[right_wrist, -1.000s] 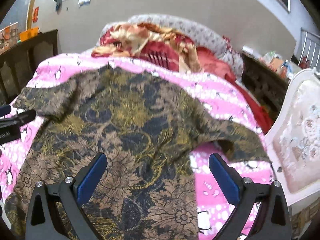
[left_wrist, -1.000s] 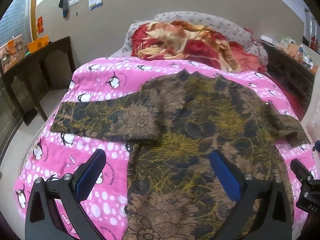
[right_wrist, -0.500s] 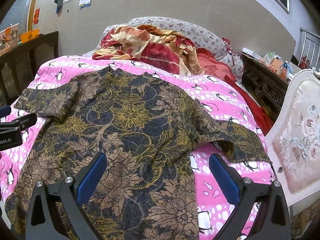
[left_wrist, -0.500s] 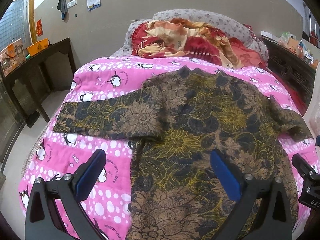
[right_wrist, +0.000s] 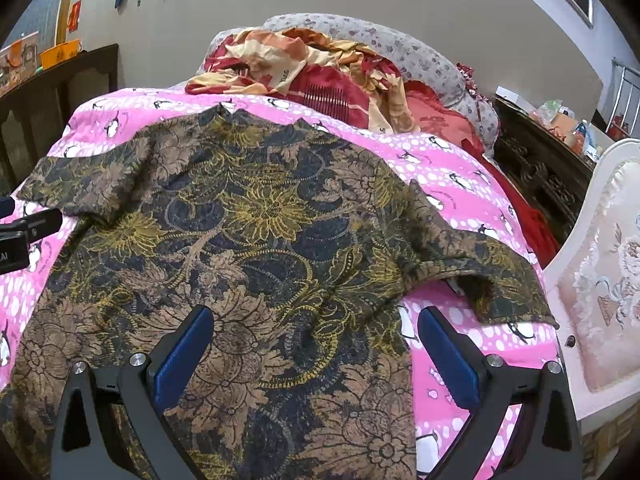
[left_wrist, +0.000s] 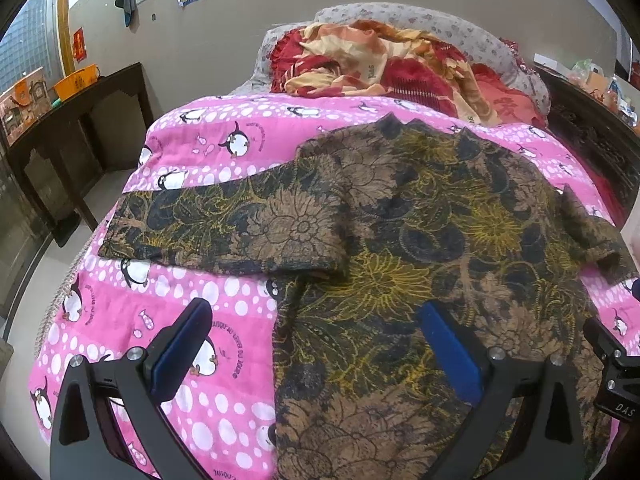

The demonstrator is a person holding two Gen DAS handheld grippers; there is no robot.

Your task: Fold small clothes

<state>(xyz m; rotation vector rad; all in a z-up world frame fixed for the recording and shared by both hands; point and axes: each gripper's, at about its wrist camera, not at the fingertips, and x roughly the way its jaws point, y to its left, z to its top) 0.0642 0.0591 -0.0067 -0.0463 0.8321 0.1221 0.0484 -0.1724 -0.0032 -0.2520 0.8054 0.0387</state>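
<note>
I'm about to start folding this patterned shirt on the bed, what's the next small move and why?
Probably lower the left hand-held gripper onto the left sleeve to fold it inward: the shirt lies spread flat, both sleeves out, and both grippers are open and empty.

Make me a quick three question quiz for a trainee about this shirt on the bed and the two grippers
1. True or false: the floral shirt lies spread flat on the pink penguin quilt, with no fold made yet.
2. Multiple choice: the left gripper is A) shut on a sleeve, B) open with nothing between its fingers, C) out of view.
3. Fill in: in the right wrist view, the sleeve nearest the right gripper points toward the white ____ beside the bed.

Key: 1 true; 2 B; 3 padded headboard or chair, a cream upholstered panel with a flower pattern.
</note>
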